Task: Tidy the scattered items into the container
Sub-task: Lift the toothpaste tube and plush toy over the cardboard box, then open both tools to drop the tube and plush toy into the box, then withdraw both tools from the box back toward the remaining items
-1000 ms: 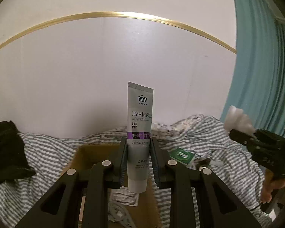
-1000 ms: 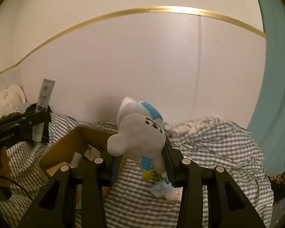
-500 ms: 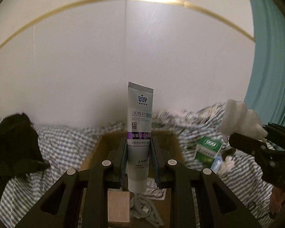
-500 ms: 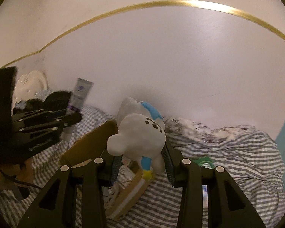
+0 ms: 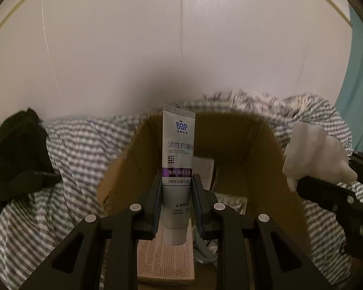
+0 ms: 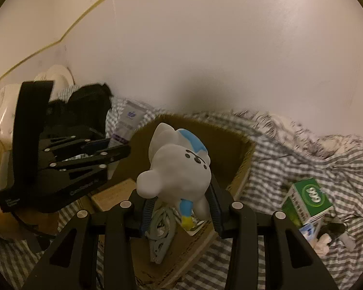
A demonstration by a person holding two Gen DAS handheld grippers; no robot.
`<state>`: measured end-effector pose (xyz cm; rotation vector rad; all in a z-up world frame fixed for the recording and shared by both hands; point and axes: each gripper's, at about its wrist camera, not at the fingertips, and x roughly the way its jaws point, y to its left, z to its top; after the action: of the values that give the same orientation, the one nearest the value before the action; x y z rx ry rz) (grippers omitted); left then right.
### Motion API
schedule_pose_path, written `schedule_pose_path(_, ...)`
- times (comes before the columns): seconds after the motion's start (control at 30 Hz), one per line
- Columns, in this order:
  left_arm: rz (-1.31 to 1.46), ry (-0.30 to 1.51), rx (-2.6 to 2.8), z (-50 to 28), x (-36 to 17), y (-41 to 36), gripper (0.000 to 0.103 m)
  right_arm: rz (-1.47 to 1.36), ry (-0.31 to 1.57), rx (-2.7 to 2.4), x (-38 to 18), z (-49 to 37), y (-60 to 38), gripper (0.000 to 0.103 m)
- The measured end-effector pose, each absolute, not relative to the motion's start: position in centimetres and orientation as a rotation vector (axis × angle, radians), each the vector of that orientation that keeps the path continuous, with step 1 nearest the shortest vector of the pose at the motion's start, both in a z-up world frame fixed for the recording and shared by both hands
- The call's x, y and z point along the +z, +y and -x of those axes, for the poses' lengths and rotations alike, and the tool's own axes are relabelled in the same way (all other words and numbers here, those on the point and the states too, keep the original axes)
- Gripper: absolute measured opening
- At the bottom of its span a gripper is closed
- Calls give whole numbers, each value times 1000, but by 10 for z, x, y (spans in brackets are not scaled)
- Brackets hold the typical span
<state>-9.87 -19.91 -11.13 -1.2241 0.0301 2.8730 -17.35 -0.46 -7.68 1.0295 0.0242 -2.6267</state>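
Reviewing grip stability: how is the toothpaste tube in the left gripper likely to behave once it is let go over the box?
The toothpaste tube probably gives a little under the left gripper, which pinches its lower body. Its surface looks smooth, so it may slide out readily. Released cap-down over the cardboard box, it will likely topple flat rather than stand.

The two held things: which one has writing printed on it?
The grey toothpaste tube, pinched upright in the left gripper over the cardboard box, carries printed lettering. The white toy figure in the right gripper shows only blue patches and black dots.
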Motion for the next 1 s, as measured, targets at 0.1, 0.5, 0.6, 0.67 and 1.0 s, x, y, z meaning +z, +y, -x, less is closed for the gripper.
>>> schedule_pose_path(0.1, 1302, 25, 2839, 102, -125, -199, 23, -1082, 15, -2594, -92, 178, -6, 39)
schedule_pose_path(0.5, 1315, 96, 2846, 101, -121, -189, 57, -1105, 61, -2571, -112, 163, -24, 65)
schedule_pose_path(0.6, 1263, 81, 2883, 96, -107, -186, 63, -1058, 37, -2622, -99, 157, -11, 65)
schedule_pose_path(0.67, 1242, 52, 2886, 94, -97, -184, 64, -1035, 18, -2664, -91, 152, 0, 69)
schedule_pose_path(1.0, 973, -183, 2980, 68, -30, -173, 103, -894, -94, -2930, -40, 111, 71, 94)
